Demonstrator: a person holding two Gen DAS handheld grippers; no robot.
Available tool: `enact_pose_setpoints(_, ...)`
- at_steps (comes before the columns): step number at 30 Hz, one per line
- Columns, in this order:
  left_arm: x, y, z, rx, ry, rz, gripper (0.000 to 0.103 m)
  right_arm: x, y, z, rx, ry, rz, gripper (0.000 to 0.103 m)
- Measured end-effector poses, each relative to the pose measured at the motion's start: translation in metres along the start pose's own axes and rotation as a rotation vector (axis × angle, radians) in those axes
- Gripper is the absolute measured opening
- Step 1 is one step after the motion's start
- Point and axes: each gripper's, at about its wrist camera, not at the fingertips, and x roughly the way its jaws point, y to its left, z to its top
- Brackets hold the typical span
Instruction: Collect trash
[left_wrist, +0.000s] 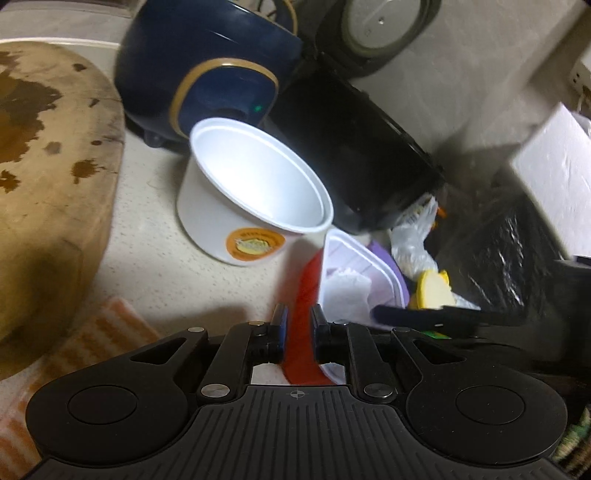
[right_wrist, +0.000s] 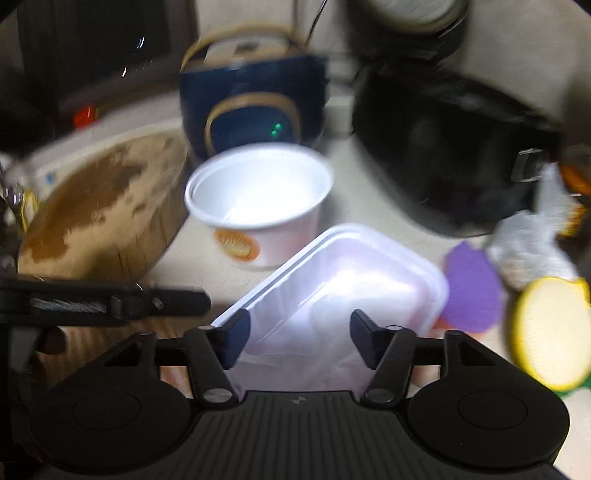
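Observation:
My left gripper (left_wrist: 298, 317) is shut on a red plastic wrapper (left_wrist: 304, 295) that hangs over the counter. Behind it stands a white paper cup (left_wrist: 255, 199) with an orange label, also in the right wrist view (right_wrist: 258, 199). A clear plastic food tray (left_wrist: 354, 273) with white paper in it lies to the right of the wrapper. My right gripper (right_wrist: 299, 332) is open with its jaws on either side of this tray (right_wrist: 343, 280); whether they touch it is unclear. The right gripper's finger shows in the left wrist view (left_wrist: 443, 314).
A round wooden chopping block (left_wrist: 48, 177) fills the left. A blue rice cooker (left_wrist: 207, 77) and a black appliance (left_wrist: 362, 155) stand behind. A purple piece (right_wrist: 472, 288), crumpled plastic bag (right_wrist: 528, 247) and yellow-rimmed lid (right_wrist: 550, 332) lie right. A black bag (left_wrist: 498, 251) is at right.

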Motion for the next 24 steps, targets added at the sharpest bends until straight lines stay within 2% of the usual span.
enact_pose_setpoints(2, -0.001, 0.005, 0.001, -0.015, -0.005, 0.006, 0.015, 0.023, 0.004, 0.006, 0.004, 0.075, -0.035, 0.057)
enact_pose_setpoints(5, 0.000, 0.009, 0.002, -0.029, -0.008, 0.007, 0.015, 0.050, -0.002, 0.008, 0.066, 0.171, -0.031, 0.060)
enact_pose_setpoints(7, 0.000, 0.011, 0.002, -0.030, -0.009, 0.005, 0.015, 0.058, 0.000, 0.007, 0.054, 0.184, -0.068, 0.060)
enact_pose_setpoints(10, 0.000, 0.011, 0.003, -0.029, -0.016, -0.001, 0.015, 0.061, 0.003, 0.007, 0.040, 0.189, -0.072, 0.058)
enact_pose_setpoints(11, -0.002, 0.011, 0.002, -0.027, -0.021, -0.001, 0.015, 0.061, 0.005, 0.006, 0.032, 0.191, -0.077, 0.053)
enact_pose_setpoints(13, -0.006, 0.010, 0.002, -0.019, -0.027, -0.003, 0.015, 0.063, 0.008, 0.006, -0.004, 0.195, -0.106, 0.035)
enact_pose_setpoints(15, -0.008, 0.010, 0.001, -0.014, -0.030, -0.003, 0.015, 0.059, 0.003, 0.008, 0.023, 0.188, -0.085, 0.005)
enact_pose_setpoints(18, -0.010, 0.012, -0.001, -0.011, -0.027, 0.000, 0.015, 0.044, -0.012, 0.010, 0.135, 0.156, 0.003, 0.004)
enact_pose_setpoints(24, -0.005, 0.003, 0.000, 0.027, -0.031, 0.008, 0.015, 0.001, -0.026, 0.018, 0.208, 0.051, 0.075, 0.003)
